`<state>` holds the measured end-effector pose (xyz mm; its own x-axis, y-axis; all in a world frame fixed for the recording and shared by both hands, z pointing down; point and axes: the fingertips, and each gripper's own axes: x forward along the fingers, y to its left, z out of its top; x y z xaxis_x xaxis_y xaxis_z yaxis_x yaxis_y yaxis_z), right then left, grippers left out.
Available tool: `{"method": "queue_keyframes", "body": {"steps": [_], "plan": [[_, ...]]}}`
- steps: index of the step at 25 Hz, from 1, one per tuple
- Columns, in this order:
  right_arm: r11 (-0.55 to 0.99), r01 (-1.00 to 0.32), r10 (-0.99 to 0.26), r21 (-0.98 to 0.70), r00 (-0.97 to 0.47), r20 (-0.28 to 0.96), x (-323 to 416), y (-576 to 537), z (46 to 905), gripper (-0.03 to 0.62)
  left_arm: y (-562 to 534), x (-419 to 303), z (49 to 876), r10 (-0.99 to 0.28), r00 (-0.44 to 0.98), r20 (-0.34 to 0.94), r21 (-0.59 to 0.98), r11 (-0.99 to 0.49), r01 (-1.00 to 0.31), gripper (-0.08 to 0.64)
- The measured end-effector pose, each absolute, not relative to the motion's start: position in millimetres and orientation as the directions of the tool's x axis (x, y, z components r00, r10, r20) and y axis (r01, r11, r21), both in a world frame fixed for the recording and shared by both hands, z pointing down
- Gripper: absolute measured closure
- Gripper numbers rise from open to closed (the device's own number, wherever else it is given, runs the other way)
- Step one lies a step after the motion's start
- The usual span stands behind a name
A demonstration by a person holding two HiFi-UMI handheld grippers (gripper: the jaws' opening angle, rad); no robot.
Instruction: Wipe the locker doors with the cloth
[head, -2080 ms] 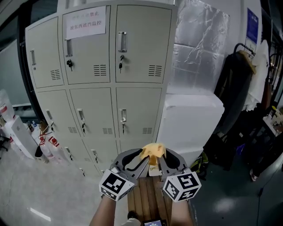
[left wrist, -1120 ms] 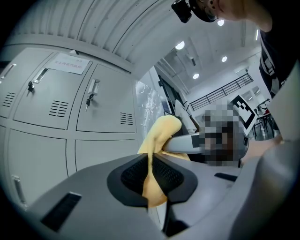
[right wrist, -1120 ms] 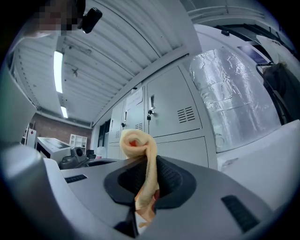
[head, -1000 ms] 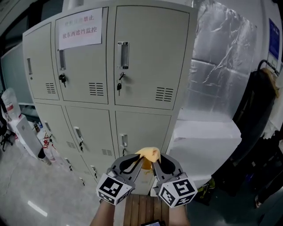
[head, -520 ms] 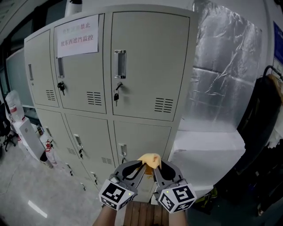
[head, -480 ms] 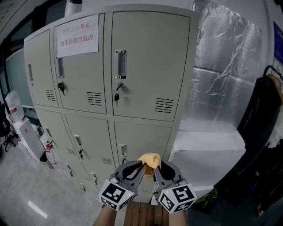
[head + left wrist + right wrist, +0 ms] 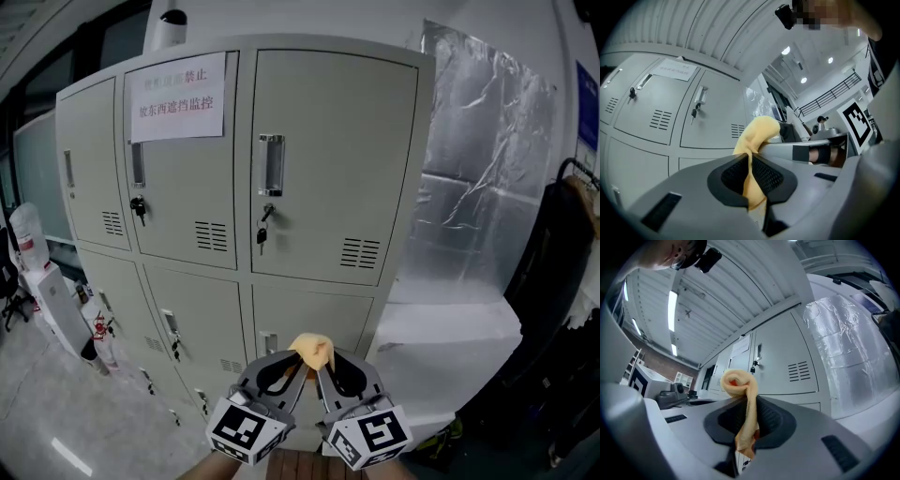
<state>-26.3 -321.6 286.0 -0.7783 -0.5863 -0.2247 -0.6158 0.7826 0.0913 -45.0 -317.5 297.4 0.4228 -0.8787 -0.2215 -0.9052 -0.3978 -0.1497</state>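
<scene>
Left gripper (image 7: pixel 292 367) and right gripper (image 7: pixel 326 367) fingers pinch the cloth (image 7: pixel 312 349) before grey locker doors (image 7: pixel 328 169) beside foil sheeting (image 7: pixel 478 187).

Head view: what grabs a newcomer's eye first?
A yellow cloth bunched at bottom centre, pinched by both the left claw and right claw. Behind it stand grey lockers with a white paper notice on an upper door, and crinkled silver sheeting at right.
</scene>
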Motion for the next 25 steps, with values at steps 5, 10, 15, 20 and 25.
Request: {"method": "queue_keyframes", "body": {"steps": [5, 10, 15, 20, 25], "plan": [[0.761, -0.622, -0.549, 0.184, -0.768, -0.328, -34, -308, 228, 0.529, -307, -53, 238, -0.841, 0.417, -0.344, -0.166, -0.383, -0.909, 0.522], [0.753, -0.584, -0.456, 0.305, -0.796, -0.398, -48, -301, 150, 0.529, -307, -70, 165, -0.837, 0.423, -0.348, -0.179, -0.383, -0.906, 0.522], [0.722, -0.569, -0.432, 0.394, -0.815, -0.386, -71, -319, 60, 0.529, -325, -91, 72, -0.824, 0.422, -0.377, -0.301, -0.322, -0.898, 0.522], [0.693, -0.618, -0.424, 0.371, -0.766, -0.483, -91, -332, -38, 0.529, -333, -115, -27, -0.786, 0.374, -0.493, -0.306, -0.246, -0.92, 0.522], [0.714, -0.614, -0.415, 0.336, -0.758, -0.503, -112, -352, -101, 0.529, -352, -136, -90, -0.785, 0.341, -0.518, -0.314, -0.196, -0.929, 0.522]]}}
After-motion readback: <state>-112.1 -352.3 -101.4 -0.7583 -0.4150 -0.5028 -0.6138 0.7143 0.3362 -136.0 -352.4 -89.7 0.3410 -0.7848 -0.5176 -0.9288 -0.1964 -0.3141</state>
